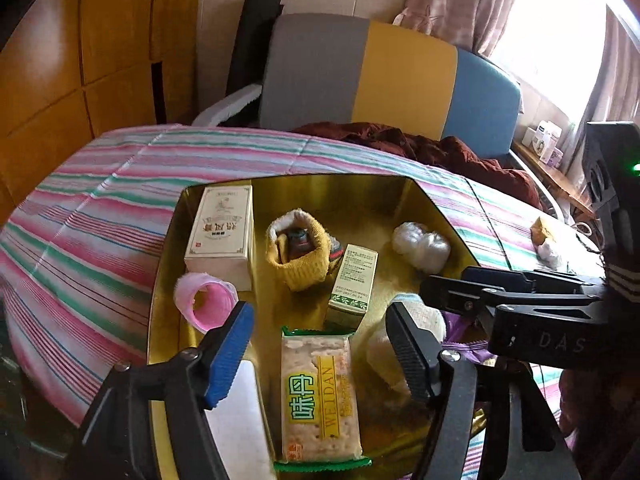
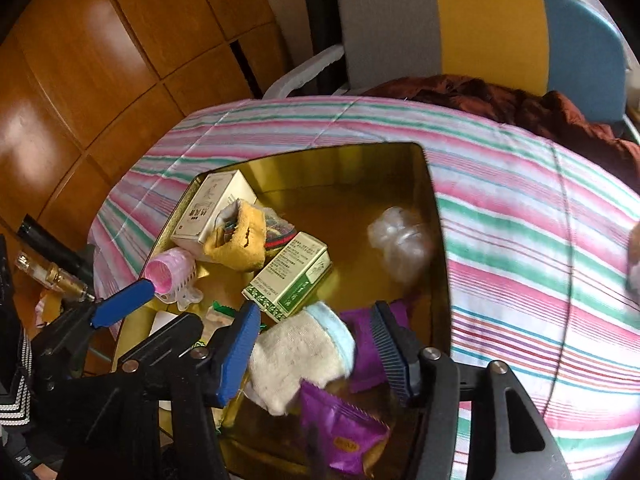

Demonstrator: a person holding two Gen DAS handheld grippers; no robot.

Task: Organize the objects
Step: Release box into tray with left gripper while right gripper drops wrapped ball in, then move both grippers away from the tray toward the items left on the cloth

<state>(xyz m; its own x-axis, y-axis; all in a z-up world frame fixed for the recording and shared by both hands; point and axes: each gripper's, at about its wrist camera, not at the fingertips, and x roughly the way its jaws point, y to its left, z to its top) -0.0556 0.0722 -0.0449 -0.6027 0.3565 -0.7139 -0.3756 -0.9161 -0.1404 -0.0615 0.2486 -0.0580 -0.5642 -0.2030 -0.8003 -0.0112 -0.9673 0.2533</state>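
A gold tin box [image 1: 320, 184] [image 2: 438, 240] lies open on a striped bedspread. In it are a white carton [image 1: 220, 236], a yellow sock [image 1: 298, 256], a green-white medicine box [image 1: 352, 280] [image 2: 292, 280], a pink hair roller [image 1: 208, 300] [image 2: 170, 272], a clear plastic wad [image 1: 420, 246] [image 2: 400, 240], a cracker packet [image 1: 318, 396], a white sock [image 2: 300, 356] and purple snack packets [image 2: 340, 436]. My left gripper [image 1: 320, 356] is open above the cracker packet. My right gripper [image 2: 316, 352] is open around the white sock, jaws not touching it.
The striped bedspread [image 1: 100, 208] [image 2: 540, 240] surrounds the tin. A grey, yellow and blue headboard [image 1: 400, 76] and a dark red garment [image 1: 440, 148] lie behind. Wooden panels [image 2: 100, 80] stand left. A small object [image 1: 546, 240] lies on the bedspread at right.
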